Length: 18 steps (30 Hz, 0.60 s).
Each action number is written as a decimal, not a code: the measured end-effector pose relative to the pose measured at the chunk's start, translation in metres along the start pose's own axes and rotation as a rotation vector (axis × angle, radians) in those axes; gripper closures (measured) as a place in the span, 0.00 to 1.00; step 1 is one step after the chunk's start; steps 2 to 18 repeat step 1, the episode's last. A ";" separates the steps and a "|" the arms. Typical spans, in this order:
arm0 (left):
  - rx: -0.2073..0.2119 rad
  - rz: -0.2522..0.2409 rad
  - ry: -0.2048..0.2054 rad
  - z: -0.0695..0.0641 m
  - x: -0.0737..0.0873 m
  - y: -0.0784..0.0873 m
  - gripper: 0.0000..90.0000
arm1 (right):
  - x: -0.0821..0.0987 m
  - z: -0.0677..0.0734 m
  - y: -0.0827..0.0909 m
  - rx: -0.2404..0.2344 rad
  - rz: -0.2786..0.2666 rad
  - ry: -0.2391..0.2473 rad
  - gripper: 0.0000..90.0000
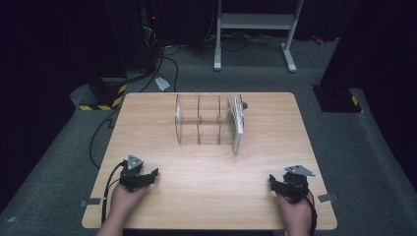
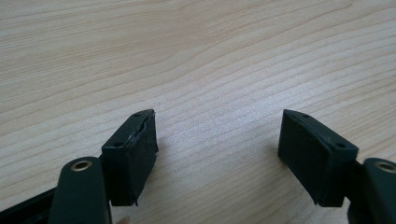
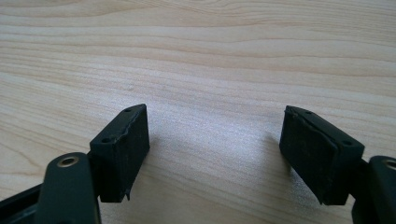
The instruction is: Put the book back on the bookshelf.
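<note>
Both claws, left claw (image 1: 147, 176) and right claw (image 1: 276, 183), rest spread apart and empty on the table (image 1: 211, 162).

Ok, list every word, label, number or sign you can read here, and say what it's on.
No readable text.
The disc cases in the clear rack: a greenish printed face, too small and blurred to read.
The yellow-and-black hazard stripes on the floor base: a pattern, not lettering.
The wooden table and both grippers' black jaws: unmarked.
</note>
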<state>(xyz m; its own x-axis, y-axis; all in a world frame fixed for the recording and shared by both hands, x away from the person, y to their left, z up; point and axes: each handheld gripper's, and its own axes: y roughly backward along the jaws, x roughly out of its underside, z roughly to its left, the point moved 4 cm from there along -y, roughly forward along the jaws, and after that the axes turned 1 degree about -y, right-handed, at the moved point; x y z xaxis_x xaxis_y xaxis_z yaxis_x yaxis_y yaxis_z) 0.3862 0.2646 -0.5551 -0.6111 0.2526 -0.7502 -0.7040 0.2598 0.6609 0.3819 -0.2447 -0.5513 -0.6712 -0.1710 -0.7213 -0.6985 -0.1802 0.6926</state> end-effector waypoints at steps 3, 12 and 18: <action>0.001 0.000 0.000 0.000 0.000 0.000 0.31 | 0.000 0.000 0.000 0.001 -0.001 0.003 0.27; 0.001 0.000 0.000 0.000 0.000 0.000 0.31 | 0.000 0.000 0.000 0.001 -0.001 0.003 0.27; 0.001 0.000 0.000 0.000 0.000 0.000 0.31 | 0.000 0.000 0.000 0.001 -0.001 0.003 0.27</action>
